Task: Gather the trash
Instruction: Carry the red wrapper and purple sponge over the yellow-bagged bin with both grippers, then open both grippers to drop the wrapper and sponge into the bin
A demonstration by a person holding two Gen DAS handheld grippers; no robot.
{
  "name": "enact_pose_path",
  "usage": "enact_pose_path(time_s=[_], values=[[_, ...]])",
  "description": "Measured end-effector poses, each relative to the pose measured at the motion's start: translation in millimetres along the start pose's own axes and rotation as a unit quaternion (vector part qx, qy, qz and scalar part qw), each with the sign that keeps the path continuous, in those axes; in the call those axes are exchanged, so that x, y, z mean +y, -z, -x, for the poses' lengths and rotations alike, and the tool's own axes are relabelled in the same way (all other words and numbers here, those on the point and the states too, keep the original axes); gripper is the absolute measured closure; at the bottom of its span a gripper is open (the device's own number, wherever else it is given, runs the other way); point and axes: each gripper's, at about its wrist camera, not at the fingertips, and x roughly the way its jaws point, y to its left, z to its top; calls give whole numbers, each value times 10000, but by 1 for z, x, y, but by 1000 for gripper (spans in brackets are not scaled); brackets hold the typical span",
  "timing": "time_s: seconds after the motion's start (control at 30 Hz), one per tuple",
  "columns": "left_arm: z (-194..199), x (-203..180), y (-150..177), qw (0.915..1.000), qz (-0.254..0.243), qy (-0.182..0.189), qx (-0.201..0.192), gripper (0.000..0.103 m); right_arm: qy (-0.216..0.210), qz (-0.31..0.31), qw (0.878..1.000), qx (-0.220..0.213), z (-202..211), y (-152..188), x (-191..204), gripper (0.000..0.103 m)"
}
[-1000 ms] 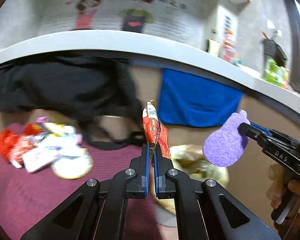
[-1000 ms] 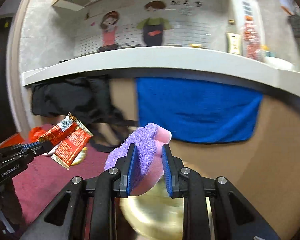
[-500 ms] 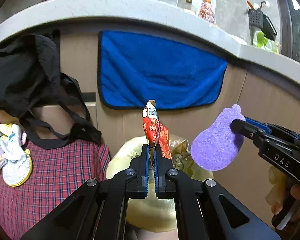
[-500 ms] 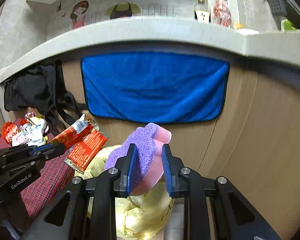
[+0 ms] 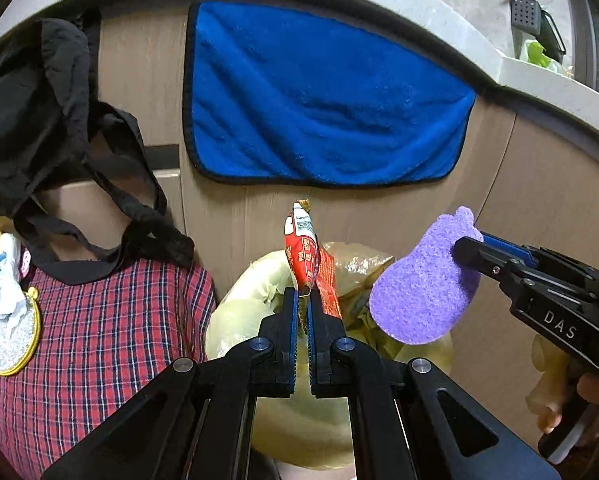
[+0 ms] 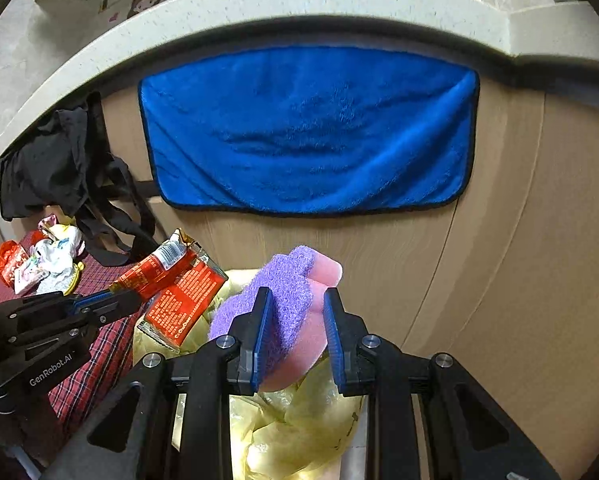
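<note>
My left gripper has its fingers pressed nearly together on the lower end of a red snack wrapper, which stands upright above them; a thin foil item needs a tight pinch at 1 edge to stay put. My right gripper has its fingers set part-way apart, clamped on a purple-and-pink sponge; the soft block fills the gap and bulges past the pads, so the hold rests on compression, not on a full close.

Both items hang over the trash bin, lined with a pale yellow bag and standing against the wooden cabinet front, just beside the desk with its red plaid cloth. I judge the carry is finished and release is the step in hand: the wrapper sits over the near rim, the sponge over the bag's open mouth.

More litter, crumpled wrappers and paper, lies on the desk's far end near a black bag, so collection looks unfinished. A blue towel hangs on the cabinet, clear of both loads.
</note>
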Motion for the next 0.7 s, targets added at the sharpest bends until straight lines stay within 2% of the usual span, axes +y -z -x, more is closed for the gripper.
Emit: enact_pose_path(time_s=[0.2,0.23,0.27,0.33,0.4,0.53,0.7], values=[[-16,3,-6,9995,-117,255,165,96,26,-126,9998,121,-13,1,-1,76],[-20,6,-8,9989,-83,420,211,89,28,-172,9998,133,-15,1,-3,76],[-22,7,-10,9982,-56,544,252,75,47,-205,9997,156,-17,1,-4,76],[-25,11,-14,9958,-25,837,380,54,139,-315,9991,259,-22,0,-9,71],[-24,14,-21,9926,-161,1126,433,53,247,-443,9984,260,-24,-1,-13,70],[2,35,-26,9942,95,1063,91,46,138,-742,9966,320,-24,-1,-15,70],[48,62,-21,9972,291,632,-269,46,86,-899,9959,23,8,8,-1,70]])
